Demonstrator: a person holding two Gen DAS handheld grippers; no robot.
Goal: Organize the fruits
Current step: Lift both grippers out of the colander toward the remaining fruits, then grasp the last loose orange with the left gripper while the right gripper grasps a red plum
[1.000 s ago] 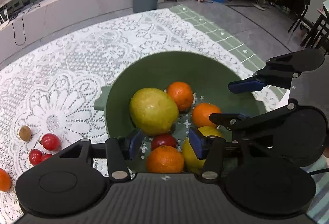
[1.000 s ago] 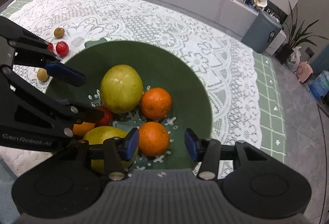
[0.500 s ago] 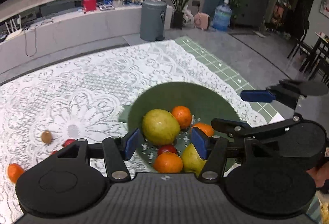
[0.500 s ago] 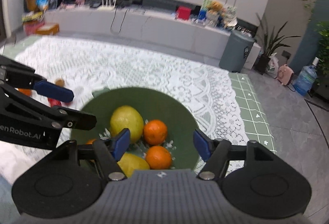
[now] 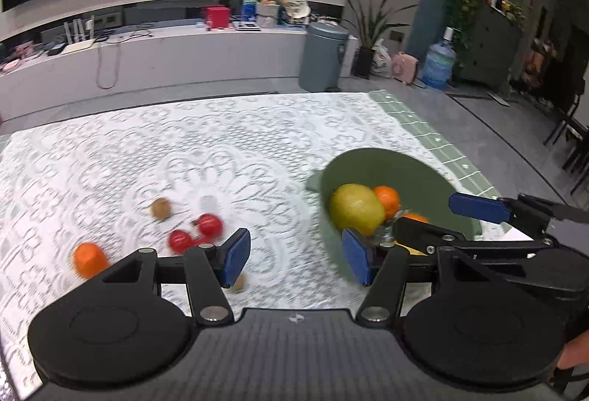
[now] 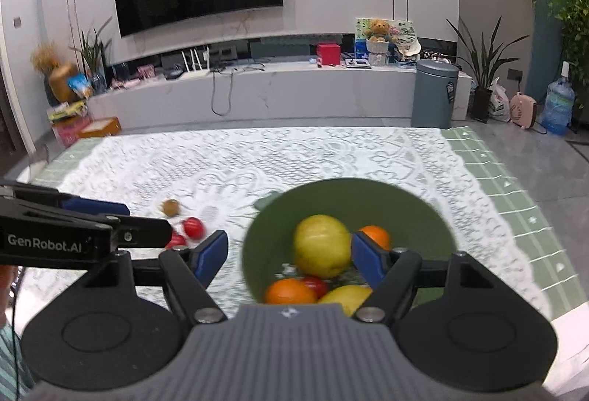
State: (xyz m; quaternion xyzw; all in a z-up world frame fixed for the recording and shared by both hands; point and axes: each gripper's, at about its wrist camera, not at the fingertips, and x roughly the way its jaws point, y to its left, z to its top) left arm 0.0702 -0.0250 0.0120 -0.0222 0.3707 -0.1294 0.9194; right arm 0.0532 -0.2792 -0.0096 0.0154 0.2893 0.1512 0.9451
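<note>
Left tongs (image 5: 294,255) spread about halfway, nothing between the blue pads; right tongs (image 6: 289,255) likewise parted and empty, jaws having just been opening. Green bowl (image 5: 419,165) just ahead and to the right of the left tongs, directly ahead of the right tongs (image 5: 456,220). Inside the bowl: a large yellow-green pear (image 6: 322,244), an orange (image 6: 375,235) behind it, another orange (image 6: 289,290) nearest the right tongs, a red fruit (image 6: 316,285) and a yellow fruit (image 6: 346,294) beside it. Loose on the lace-covered bench (image 5: 110,150), ahead and to the left of the left tongs: two red fruits (image 5: 210,224), a kiwi (image 5: 161,207) beyond them, a lone orange (image 5: 87,257) farthest left, a small brown fruit (image 5: 239,285) partly hidden under the left pad. All loose fruit blurred. Left tongs (image 6: 95,207) visible at the left edge of the right view.
</note>
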